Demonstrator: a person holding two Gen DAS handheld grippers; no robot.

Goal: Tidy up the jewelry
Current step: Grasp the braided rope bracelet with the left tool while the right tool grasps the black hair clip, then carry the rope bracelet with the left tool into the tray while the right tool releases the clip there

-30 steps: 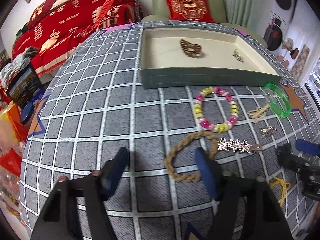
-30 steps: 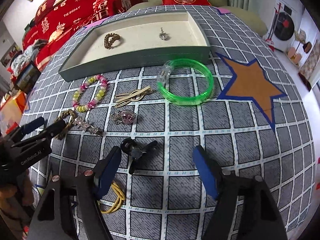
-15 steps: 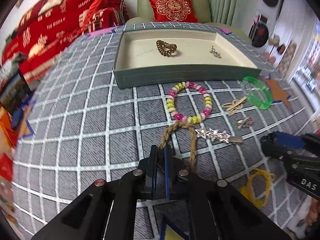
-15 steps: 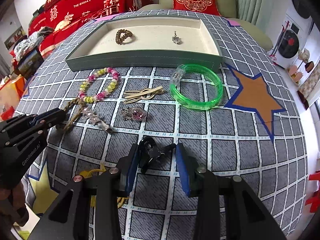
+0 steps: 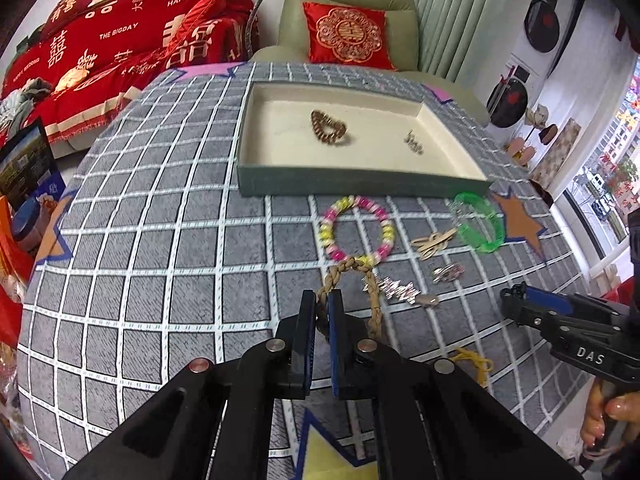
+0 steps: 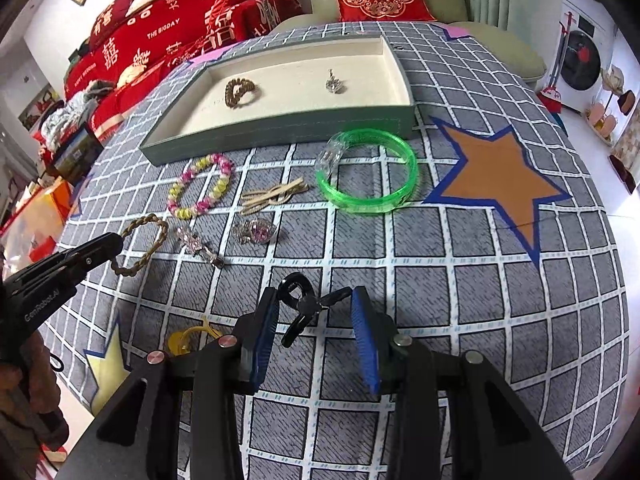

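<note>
My left gripper (image 5: 322,300) is shut on the near left side of the tan braided rope bracelet (image 5: 374,292), which lies on the grey checked cloth; it also shows in the right wrist view (image 6: 148,240). My right gripper (image 6: 316,300) is partly closed around a black hair claw clip (image 6: 306,304), its pads close on both sides but with gaps showing. The green tray (image 5: 352,182) at the back holds a brown bead bracelet (image 5: 326,128) and a small silver piece (image 5: 414,143).
On the cloth lie a pink-yellow bead bracelet (image 6: 200,188), a green plastic bangle (image 6: 368,178), a gold hair clip (image 6: 272,196), a pink crystal brooch (image 6: 254,230), a silver clip (image 6: 198,244) and a yellow band (image 6: 188,338). The table edge is near.
My left gripper closed on the braided bracelet and now holds it. My right gripper narrowed from wide open around the black claw clip and moved forward over it.
</note>
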